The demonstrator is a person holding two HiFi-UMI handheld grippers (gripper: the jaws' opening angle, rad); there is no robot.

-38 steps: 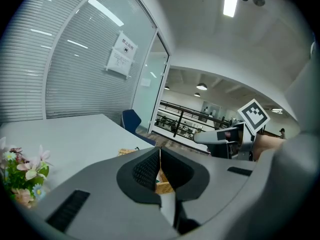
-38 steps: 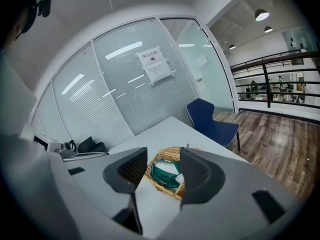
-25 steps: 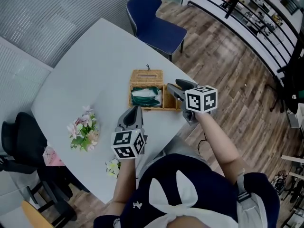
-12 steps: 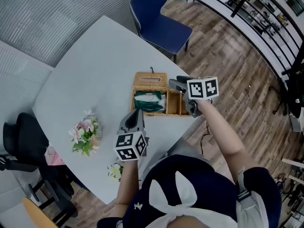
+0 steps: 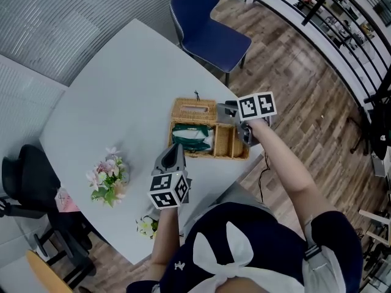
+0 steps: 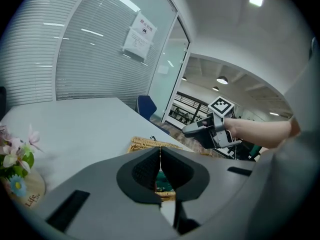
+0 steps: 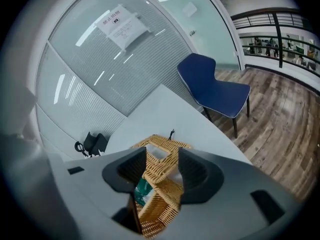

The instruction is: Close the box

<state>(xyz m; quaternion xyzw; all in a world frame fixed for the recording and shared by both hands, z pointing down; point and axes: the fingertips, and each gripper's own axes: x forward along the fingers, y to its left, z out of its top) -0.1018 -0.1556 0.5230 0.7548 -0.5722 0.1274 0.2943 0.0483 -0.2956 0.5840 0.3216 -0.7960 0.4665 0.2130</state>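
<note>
A wicker box (image 5: pixel 231 144) stands open near the table's right edge. Its lid (image 5: pixel 195 108) lies tipped back on the far side, and a green packet (image 5: pixel 192 137) fills its left compartment. My right gripper (image 5: pixel 228 110) hovers at the box's far right corner. Its jaws are opening, and in the right gripper view the wicker box (image 7: pixel 161 176) shows in the gap of my right gripper (image 7: pixel 162 170) with no pad pressing on it. My left gripper (image 5: pixel 174 150) waits just in front of the box, shut and empty; my left gripper (image 6: pixel 160 168) looks at the wicker box (image 6: pixel 150 144).
A blue chair (image 5: pixel 208 23) stands beyond the white table (image 5: pixel 122 90). A bunch of flowers (image 5: pixel 109 176) lies on the left and a small flower (image 5: pixel 146 226) near the front edge. A black chair (image 5: pixel 24 170) is at the far left. The wooden floor drops away right of the box.
My right gripper has drawn back from over the box's right half to its far right corner, uncovering the right compartment. My left gripper has stayed in front of the box.
</note>
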